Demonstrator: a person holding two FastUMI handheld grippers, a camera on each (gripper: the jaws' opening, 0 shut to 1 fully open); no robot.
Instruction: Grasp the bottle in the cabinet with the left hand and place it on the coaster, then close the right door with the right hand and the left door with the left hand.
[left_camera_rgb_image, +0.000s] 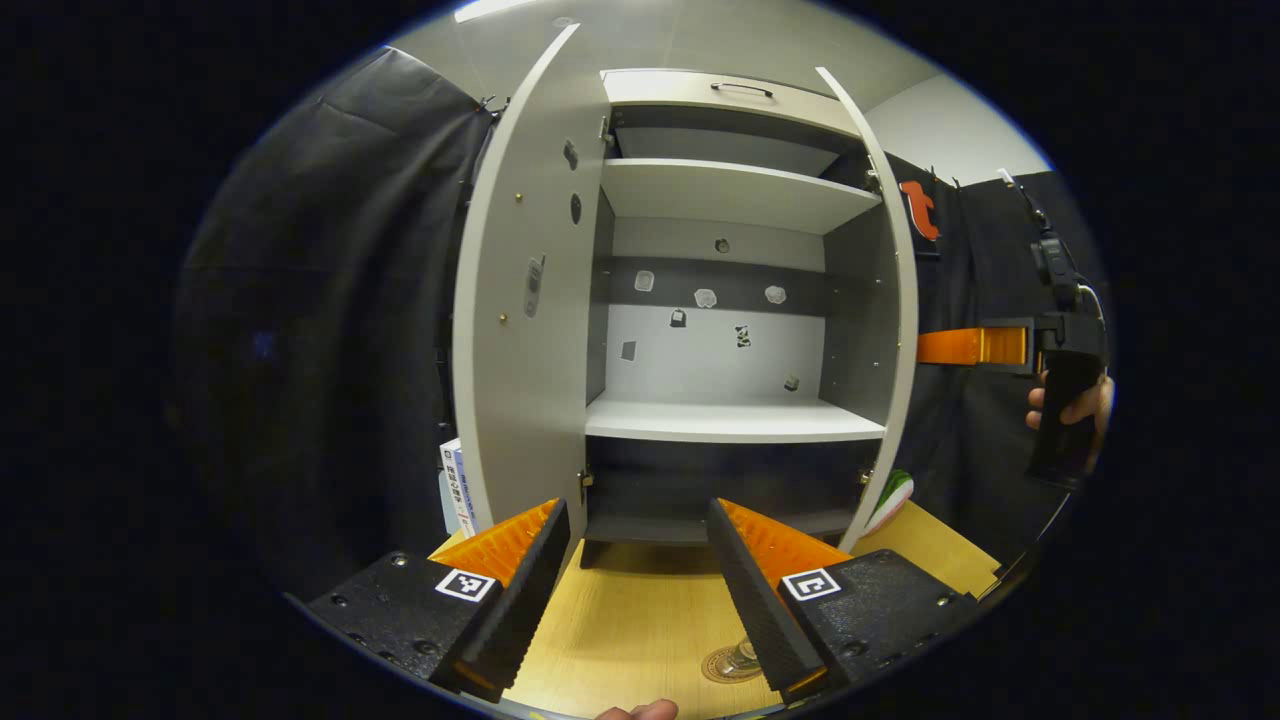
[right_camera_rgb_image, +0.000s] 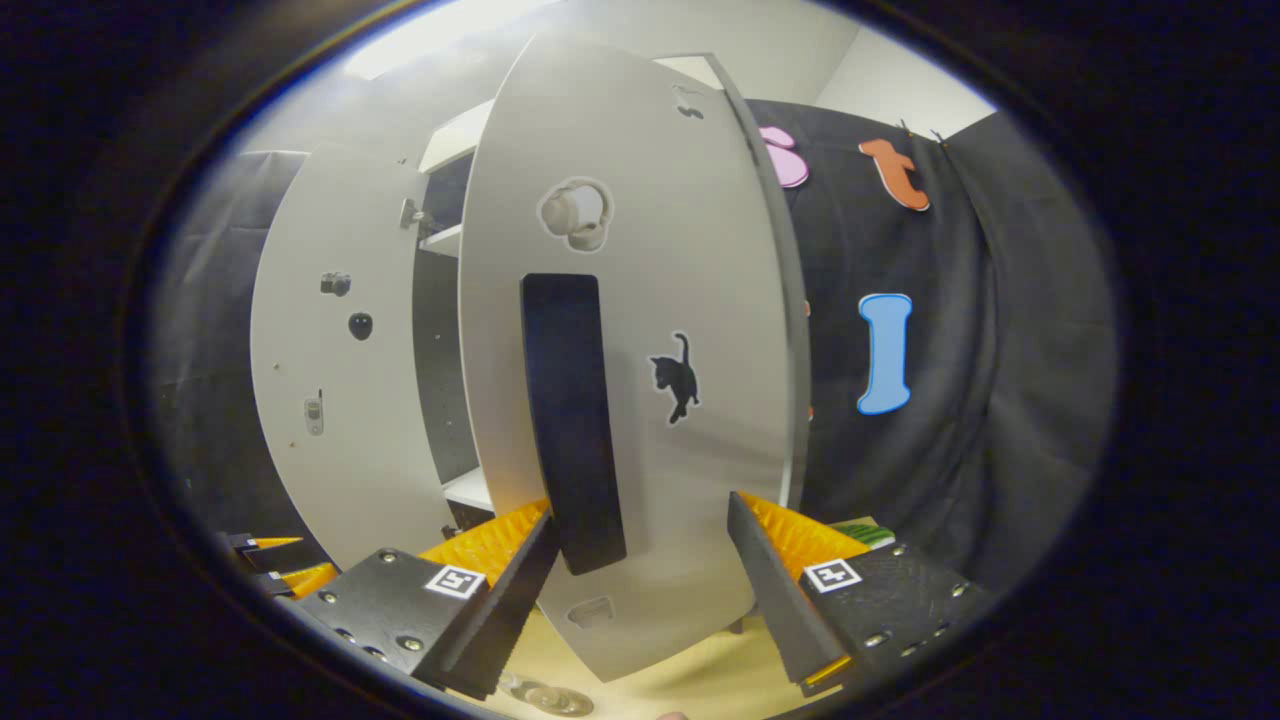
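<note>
Straight ahead of the right claw (right_camera_rgb_image: 640, 590), close up, stands the cabinet's right door (right_camera_rgb_image: 640, 380), swung open with its tall dark handle (right_camera_rgb_image: 572, 420) running upright between the wide-spread, empty fingers. Across the wooden bench (left_camera_rgb_image: 640, 620), the left claw (left_camera_rgb_image: 640, 590) also gapes empty, facing bare shelves. Below it, the bottle (left_camera_rgb_image: 742, 655) stands on the coaster (left_camera_rgb_image: 722, 668).

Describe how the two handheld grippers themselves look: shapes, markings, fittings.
The left gripper and right gripper each have two wedge-shaped ribbed fingers on flat black blocks with visible screws, each block bearing a small square black-and-white marker tag. Seen from the left gripper view, the right gripper has a dark pistol-style handle and a thin cable.
</note>
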